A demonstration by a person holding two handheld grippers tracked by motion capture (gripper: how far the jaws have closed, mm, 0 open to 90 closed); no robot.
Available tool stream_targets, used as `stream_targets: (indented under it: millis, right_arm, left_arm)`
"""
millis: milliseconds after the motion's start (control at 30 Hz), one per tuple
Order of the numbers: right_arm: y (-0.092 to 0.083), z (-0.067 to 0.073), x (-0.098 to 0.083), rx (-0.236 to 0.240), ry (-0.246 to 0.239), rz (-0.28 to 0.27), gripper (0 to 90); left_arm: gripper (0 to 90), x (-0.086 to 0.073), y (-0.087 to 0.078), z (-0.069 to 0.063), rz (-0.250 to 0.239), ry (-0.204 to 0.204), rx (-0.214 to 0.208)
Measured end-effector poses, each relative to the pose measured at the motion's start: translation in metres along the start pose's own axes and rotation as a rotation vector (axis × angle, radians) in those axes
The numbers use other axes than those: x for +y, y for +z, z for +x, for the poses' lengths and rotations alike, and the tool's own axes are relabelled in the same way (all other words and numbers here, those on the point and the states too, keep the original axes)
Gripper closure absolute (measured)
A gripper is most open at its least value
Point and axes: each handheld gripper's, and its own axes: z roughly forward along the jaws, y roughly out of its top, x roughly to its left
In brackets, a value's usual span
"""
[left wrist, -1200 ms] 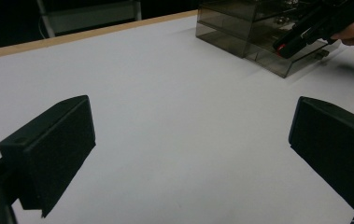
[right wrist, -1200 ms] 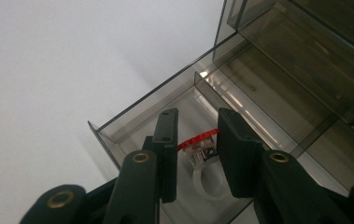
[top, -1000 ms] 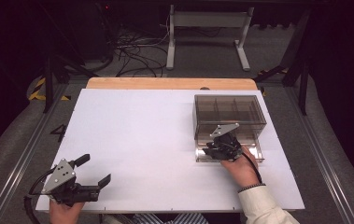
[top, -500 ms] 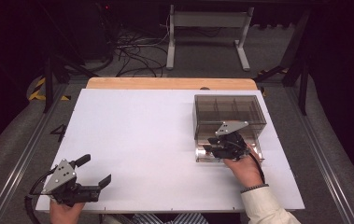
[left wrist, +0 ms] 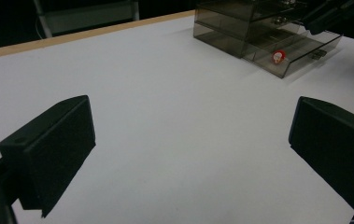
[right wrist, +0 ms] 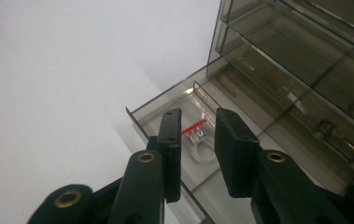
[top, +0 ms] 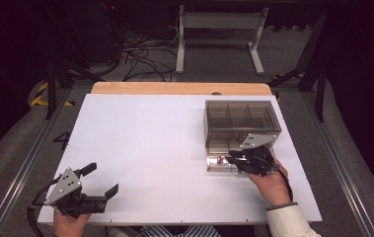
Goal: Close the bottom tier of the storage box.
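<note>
The high view looks forward and down from above the person's side of the white table (top: 174, 148), taking in its whole top and the floor and cables beyond. The left gripper view sits low and close over the tabletop near the front left corner, facing across to the smoked drawer cabinet (left wrist: 258, 28) in the distance. The right gripper view hangs just above the cabinet's pulled-out bottom drawer (right wrist: 184, 140), tilted, looking down into it. All three share the cabinet (top: 243, 123) and what seems a red-and-clear small part (right wrist: 194, 128) in the drawer.
</note>
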Motion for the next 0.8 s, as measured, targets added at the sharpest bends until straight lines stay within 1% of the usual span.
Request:
stream_targets:
  millis: [233,433,633,800]
  right_arm:
    - [-0.006,0.0,-0.013,-0.022,-0.003,0.016,73.9]
    - [-0.012,-0.002,-0.023,-0.032,0.01,0.021,74.4]
    - [-0.016,-0.004,-0.032,-0.037,0.023,0.032,74.2]
    - [-0.019,-0.004,-0.039,-0.045,0.027,0.041,74.2]
  left_arm:
    - [1.2,0.0,0.0,0.0,0.003,0.002,-0.002]
    - [1.2,0.0,0.001,-0.001,0.002,-0.005,-0.004]
    - [1.2,0.0,0.001,0.0,0.007,0.002,-0.003]
    - [1.2,0.0,0.001,0.0,0.006,-0.002,-0.005]
